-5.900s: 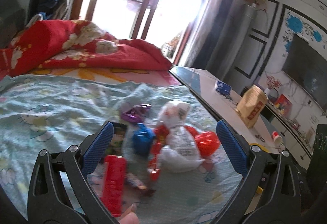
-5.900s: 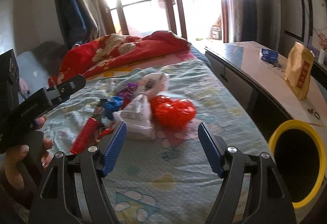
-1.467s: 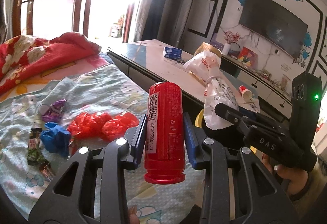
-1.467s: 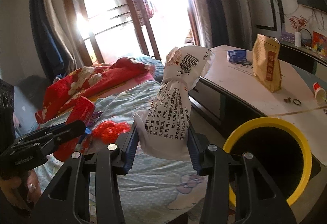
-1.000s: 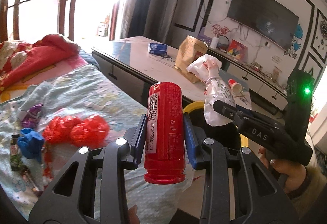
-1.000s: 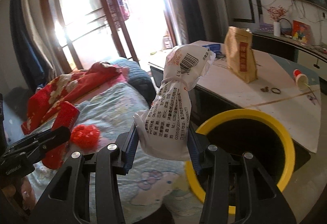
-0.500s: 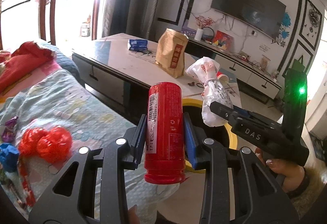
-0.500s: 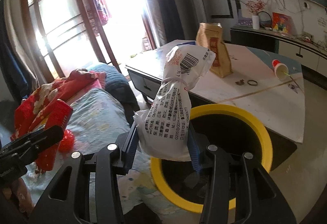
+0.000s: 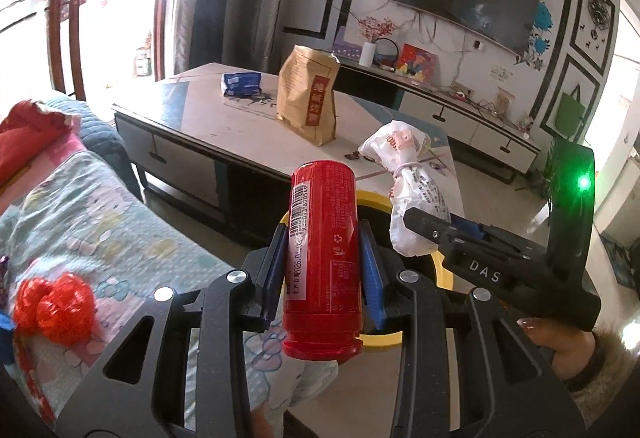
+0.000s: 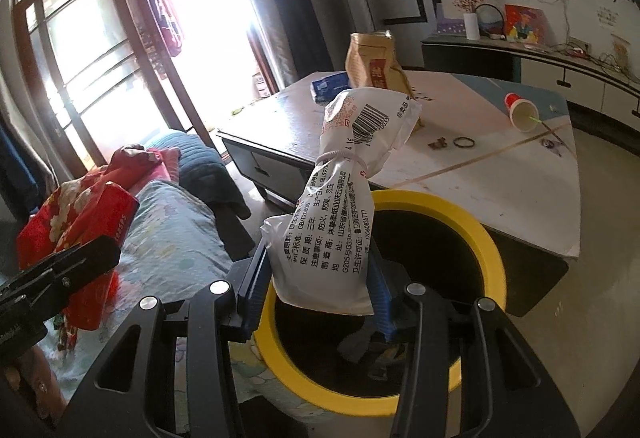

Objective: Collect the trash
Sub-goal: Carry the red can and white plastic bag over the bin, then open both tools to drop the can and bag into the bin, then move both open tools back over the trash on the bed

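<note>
A red can (image 9: pixel 322 254) stands upright in mid-air; a tied white printed bag (image 10: pixel 340 214) hangs above the yellow-rimmed bin (image 10: pixel 472 222)'s near edge

Black claw (image 9: pixel 322 254) arms, blue pads (image 9: pixel 370 270), silver screws, "DAS" lettering.

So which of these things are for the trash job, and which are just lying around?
For the job:
- red can, held in the left gripper
- white bag, held in the right gripper
- yellow bin
- red wrappers on the bed

Just lying around:
- brown paper bag
- blue packet
- paper cup
- TV
</note>
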The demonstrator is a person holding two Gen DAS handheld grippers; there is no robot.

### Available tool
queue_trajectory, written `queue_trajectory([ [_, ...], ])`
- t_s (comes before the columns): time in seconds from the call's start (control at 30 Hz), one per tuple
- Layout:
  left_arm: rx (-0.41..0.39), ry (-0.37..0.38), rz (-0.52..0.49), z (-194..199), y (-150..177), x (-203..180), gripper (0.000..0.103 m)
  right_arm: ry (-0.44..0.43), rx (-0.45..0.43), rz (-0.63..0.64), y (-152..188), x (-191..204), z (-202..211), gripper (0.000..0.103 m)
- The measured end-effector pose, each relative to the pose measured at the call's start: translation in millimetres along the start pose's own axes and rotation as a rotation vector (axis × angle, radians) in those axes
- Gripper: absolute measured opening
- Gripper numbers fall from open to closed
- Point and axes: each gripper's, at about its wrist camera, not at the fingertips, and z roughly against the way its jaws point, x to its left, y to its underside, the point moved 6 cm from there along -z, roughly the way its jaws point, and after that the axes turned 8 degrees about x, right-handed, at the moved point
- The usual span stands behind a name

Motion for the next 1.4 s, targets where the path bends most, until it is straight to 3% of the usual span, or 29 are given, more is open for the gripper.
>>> queue_trajectory([
  [0.63,0.048,0.059,-0.049,-57.0,-20.7,-29.3,0.027,0.034,0.073,-0.098,15.0,-43.9,-19.9,0.043],
  [0.8,0.063,0.1,-0.028,-69.1,-32.2,-33.8,0.028,0.031,0.104,-0.141,20.6,-53.9,-27.4,0.055],
  [0.83,0.06,0.096,-0.017,-70.6,-34.9,-31.9,0.036,0.029,0.105,-0.155,21.6,-56.4,-28.3,0.057],
  [0.87,0.056,0.086,-0.006,-72.4,-38.7,-30.1,0.052,0.029,0.106,-0.159,21.8,-57.6,-28.3,0.062],
  [0.93,0.058,0.094,0.014,-74.7,-42.5,-27.8,0.064,0.054,0.1,-0.169,21.1,-61.7,-26.7,0.064],
  [1.0,0.048,0.086,0.027,-72.7,-43.4,-24.6,0.065,0.055,0.094,-0.174,20.4,-63.9,-24.4,0.065],
  [1.1,0.05,0.066,0.054,-69.5,-39.5,-17.4,0.075,0.071,0.084,-0.183,20.0,-67.8,-21.8,0.066],
  [1.4,0.041,0.008,0.122,-48.4,-15.5,10.9,0.079,0.082,0.061,-0.13,16.1,-54.4,-15.2,0.068],
])
